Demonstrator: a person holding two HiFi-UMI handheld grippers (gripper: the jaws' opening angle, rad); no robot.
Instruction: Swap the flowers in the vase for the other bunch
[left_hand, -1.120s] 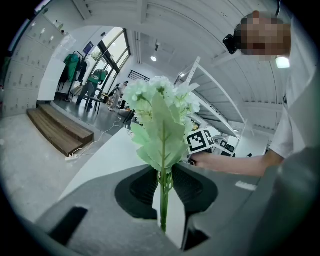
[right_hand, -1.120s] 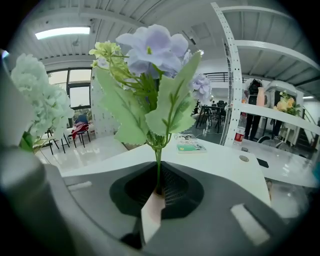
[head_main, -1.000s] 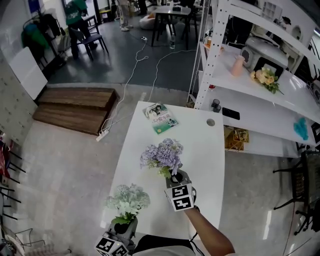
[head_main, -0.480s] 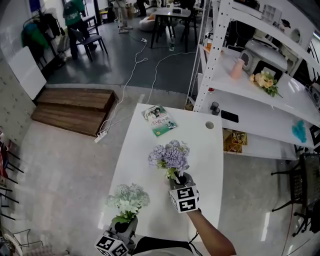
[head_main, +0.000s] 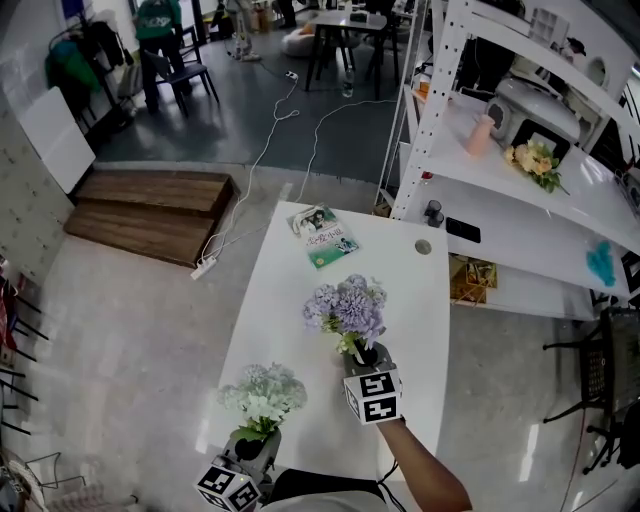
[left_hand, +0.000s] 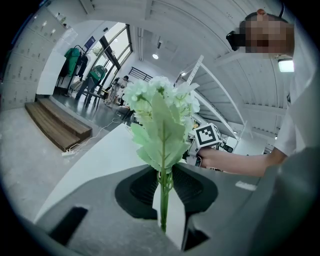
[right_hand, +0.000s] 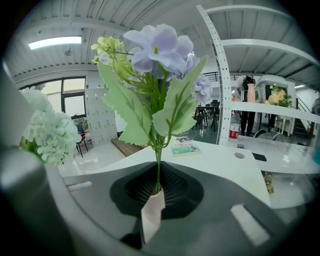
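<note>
Lilac bunch upright over the middle of the white table, stem pinched in the right gripper, jaws almost together. Pale green bunch over the table's near left edge, stem clamped in the left gripper, jaws narrow. Only from the head view: green booklet at the table's far end. Only from the gripper views: each stem caught between the jaws.

The right tool pinches the purple bunch by its stem.
</note>
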